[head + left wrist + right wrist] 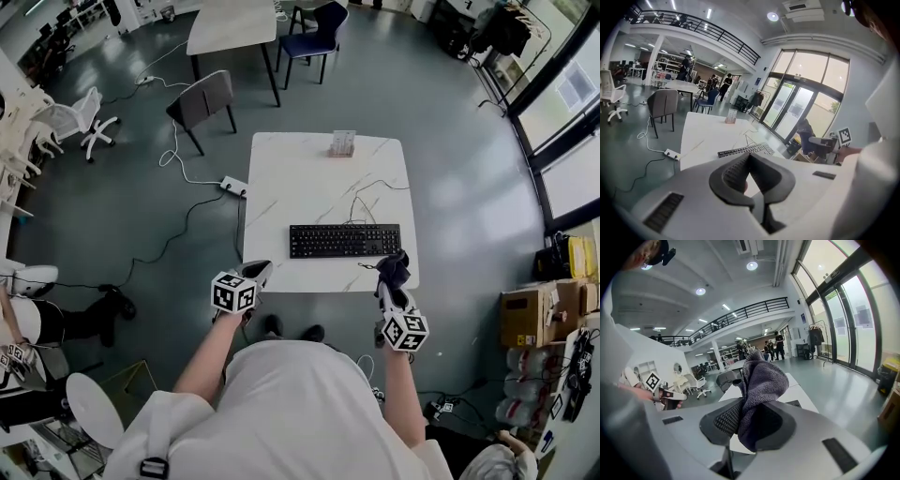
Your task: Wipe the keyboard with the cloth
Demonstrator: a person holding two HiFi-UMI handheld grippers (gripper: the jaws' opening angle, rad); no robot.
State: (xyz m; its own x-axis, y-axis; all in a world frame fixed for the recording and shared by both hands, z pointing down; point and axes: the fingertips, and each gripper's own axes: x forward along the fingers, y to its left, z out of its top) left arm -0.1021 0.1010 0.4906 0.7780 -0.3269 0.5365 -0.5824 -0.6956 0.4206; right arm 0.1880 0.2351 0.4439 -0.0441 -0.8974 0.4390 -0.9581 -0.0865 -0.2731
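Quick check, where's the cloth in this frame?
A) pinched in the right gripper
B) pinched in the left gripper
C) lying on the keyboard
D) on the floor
A: the right gripper view shows the grey cloth clamped between the jaws of the right gripper. In the head view nothing lies on the keyboard, and the left gripper is shut with nothing in it.

Bright daylight is admitted through the tall glass doors [797, 117], which are washed out by glare. Both gripper views are bent at dark-vignetted edges; the dark grey terry cloth [761, 376] is rendered sharp.
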